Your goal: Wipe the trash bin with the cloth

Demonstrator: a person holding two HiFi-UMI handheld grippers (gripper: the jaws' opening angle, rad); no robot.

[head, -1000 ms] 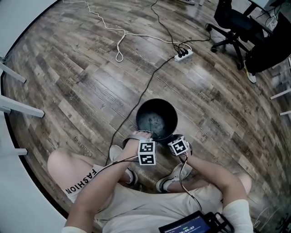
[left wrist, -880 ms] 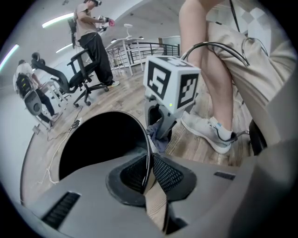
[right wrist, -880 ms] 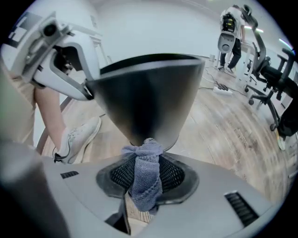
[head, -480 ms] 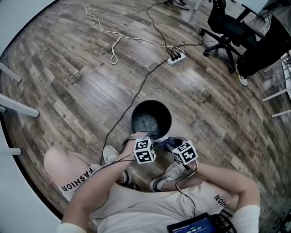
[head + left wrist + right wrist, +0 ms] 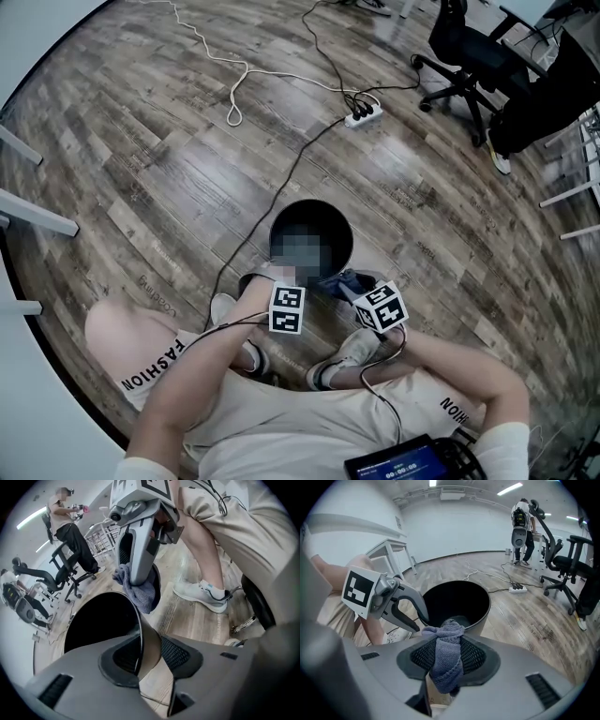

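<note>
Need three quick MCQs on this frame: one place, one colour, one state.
1. Where does the trash bin stand?
A) on the wooden floor
B) on a counter
C) on a shelf
2. What colour is the cloth?
A) red
B) blue-grey
C) white
3. The right gripper is:
A) open and empty
B) shut on the cloth
C) shut on the bin's rim
Answers:
1 A, floorboards surround the bin in the head view.
2 B, the right gripper view shows blue-grey fabric.
3 B, the cloth is pinched between its pads.
</note>
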